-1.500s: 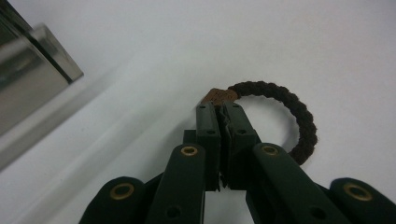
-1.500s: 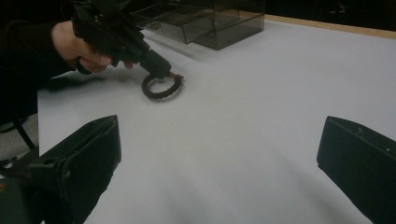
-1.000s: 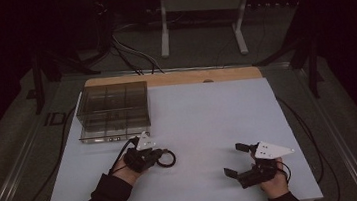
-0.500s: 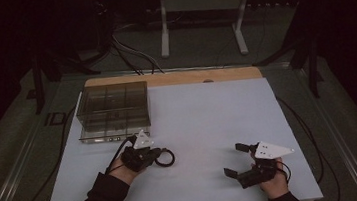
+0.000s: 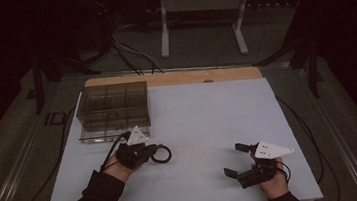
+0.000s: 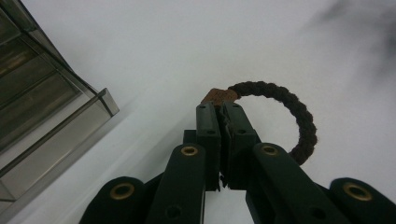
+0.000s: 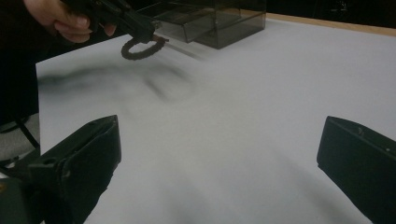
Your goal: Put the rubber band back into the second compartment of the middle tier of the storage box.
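We see a white table (image 5: 199,128) with a clear compartment box (image 5: 113,110) at its far left corner. Our right gripper (image 5: 238,160) rests near the front edge, jaws spread wide apart on nothing. Our left gripper (image 5: 153,152), just in front of the box, is clenched on a dark braided ring (image 6: 285,112), holding it just above the table.
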`<action>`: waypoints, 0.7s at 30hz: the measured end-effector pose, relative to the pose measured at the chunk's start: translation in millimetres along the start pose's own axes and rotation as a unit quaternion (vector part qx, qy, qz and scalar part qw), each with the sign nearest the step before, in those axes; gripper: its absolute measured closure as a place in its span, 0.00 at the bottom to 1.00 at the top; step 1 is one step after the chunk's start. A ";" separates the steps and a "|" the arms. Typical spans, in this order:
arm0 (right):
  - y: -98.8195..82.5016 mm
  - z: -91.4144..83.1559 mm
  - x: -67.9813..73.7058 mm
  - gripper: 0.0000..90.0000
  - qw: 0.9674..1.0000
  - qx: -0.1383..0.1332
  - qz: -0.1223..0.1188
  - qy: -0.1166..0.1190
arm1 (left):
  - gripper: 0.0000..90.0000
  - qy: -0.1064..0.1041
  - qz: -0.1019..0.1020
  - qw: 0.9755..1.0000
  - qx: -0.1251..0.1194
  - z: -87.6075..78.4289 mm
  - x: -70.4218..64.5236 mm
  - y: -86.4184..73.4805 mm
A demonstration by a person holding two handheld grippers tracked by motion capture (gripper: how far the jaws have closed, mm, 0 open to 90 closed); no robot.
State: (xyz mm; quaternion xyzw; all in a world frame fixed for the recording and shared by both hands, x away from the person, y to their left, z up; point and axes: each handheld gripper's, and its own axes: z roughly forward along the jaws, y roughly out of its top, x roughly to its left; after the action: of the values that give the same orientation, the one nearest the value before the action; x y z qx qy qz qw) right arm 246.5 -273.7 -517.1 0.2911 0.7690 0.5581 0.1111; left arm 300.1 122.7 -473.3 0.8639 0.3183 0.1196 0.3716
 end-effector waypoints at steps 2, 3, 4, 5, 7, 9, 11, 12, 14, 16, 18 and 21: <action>0.0 0.0 -0.4 0.00 1.000 0.000 0.001 0.000 | 0.98 0.000 -0.005 1.000 -0.002 -2.0 1.6 0.4; -0.1 0.2 -0.7 0.00 1.000 0.000 0.002 0.000 | 0.98 0.002 -0.004 1.000 -0.002 -3.4 2.5 0.5; -0.2 0.1 -0.5 0.00 1.000 0.001 0.002 0.000 | 0.98 0.002 -0.005 1.000 -0.004 -4.8 3.1 0.7; -0.1 0.0 -0.2 0.00 1.000 0.000 0.001 0.000 | 0.98 0.003 -0.005 1.000 -0.004 -6.1 3.9 1.0; 0.0 -0.1 -0.4 0.00 1.000 0.000 0.001 0.000 | 0.98 0.005 -0.007 1.000 -0.006 -8.7 5.8 1.4; -0.3 0.2 -0.7 0.00 1.000 0.001 0.003 0.000 | 0.98 0.008 -0.009 1.000 -0.008 -11.3 7.2 1.8; 0.0 -0.1 0.0 0.00 1.000 0.000 0.001 0.000 | 0.98 0.009 -0.009 1.000 -0.010 -13.5 8.6 2.2; 0.1 -0.2 -0.1 0.00 1.000 0.000 0.001 -0.001 | 0.98 0.011 -0.010 1.000 -0.009 -14.6 9.4 2.4; -0.1 -0.2 -0.5 0.00 1.000 -0.001 0.003 0.000 | 0.98 0.013 -0.011 1.000 -0.010 -16.8 10.8 2.7; 0.0 -0.4 -0.1 0.00 1.000 0.000 0.001 -0.001 | 0.98 0.016 -0.008 1.000 -0.010 -19.2 12.7 3.2; 0.1 -0.4 -0.5 0.00 1.000 -0.001 0.001 -0.001 | 0.98 0.019 -0.013 1.000 -0.012 -21.6 15.1 3.7; 0.0 -0.3 0.1 0.00 1.000 0.000 0.000 -0.001 | 0.98 0.022 -0.013 1.000 -0.015 -25.9 17.8 4.7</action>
State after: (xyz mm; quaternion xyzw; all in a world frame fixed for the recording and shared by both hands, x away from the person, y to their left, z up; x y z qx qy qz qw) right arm 246.3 -273.9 -517.0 0.2918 0.7688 0.5580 0.1113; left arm 304.5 146.3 -452.4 0.8514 0.3355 0.1384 0.3787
